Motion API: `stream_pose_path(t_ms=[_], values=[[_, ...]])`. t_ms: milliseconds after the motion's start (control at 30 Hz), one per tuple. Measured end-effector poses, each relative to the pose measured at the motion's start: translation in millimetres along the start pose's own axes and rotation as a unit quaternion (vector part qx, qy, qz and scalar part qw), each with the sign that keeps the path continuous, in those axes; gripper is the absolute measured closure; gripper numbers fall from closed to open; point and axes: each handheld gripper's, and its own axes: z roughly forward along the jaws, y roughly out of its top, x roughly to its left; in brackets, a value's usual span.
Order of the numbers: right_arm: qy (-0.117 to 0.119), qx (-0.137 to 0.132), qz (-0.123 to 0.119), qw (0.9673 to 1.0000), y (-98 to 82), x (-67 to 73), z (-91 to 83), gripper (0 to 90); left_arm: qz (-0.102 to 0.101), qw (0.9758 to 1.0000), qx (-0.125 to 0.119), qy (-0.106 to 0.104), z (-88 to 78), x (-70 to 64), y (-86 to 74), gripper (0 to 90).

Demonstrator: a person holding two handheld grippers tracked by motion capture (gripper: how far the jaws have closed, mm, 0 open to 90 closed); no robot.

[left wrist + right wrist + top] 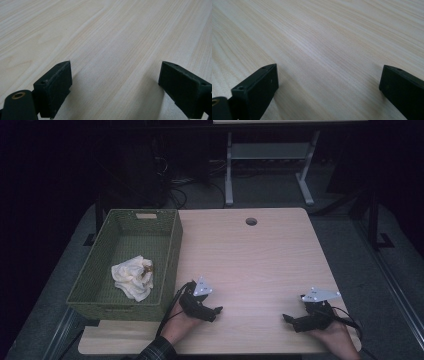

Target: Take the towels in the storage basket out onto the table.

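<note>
While both grippers rest apart, cloth (133, 277) lies crumpled in basket (170, 245).

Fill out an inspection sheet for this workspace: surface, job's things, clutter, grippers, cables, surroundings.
Surface: light wooden table, with a round hole near its far edge.
Job's things: green woven basket at the table's left edge, overhanging it; a crumpled cream cloth lies inside.
Clutter: nothing seen.
Grippers: left gripper and right gripper rest low at the near edge, each in a hand, tips turned toward each other; both have jaws wide apart with nothing between them.
Cables: one trails from each gripper; more lie tangled on the floor behind the table.
Surroundings: dark room, grey floor, a white stand frame beyond the table.
</note>
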Motion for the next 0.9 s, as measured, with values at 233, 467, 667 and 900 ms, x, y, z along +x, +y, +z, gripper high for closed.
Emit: stream_pose_path(t_ms=[233,467,667,900], values=[[0.000,0.000,0.002,1.0000,0.0,0.2,0.1,1.8,-0.013,0.9999,0.002,-0.007,-0.7,1.6,2.0,12.0],[0.000,0.000,0.000,1.0000,0.1,0.0,0.1,1.7,-0.021,0.9996,-0.003,-0.016,-4.5,2.4,5.1,12.0],[0.000,-0.001,0.001,1.0000,0.0,0.1,0.3,1.7,-0.020,0.9996,-0.004,-0.019,-8.0,1.0,11.3,12.0],[0.001,-0.001,0.001,1.0000,0.1,0.0,0.3,1.7,-0.005,0.9999,-0.004,-0.015,-10.7,0.4,18.2,12.0]])
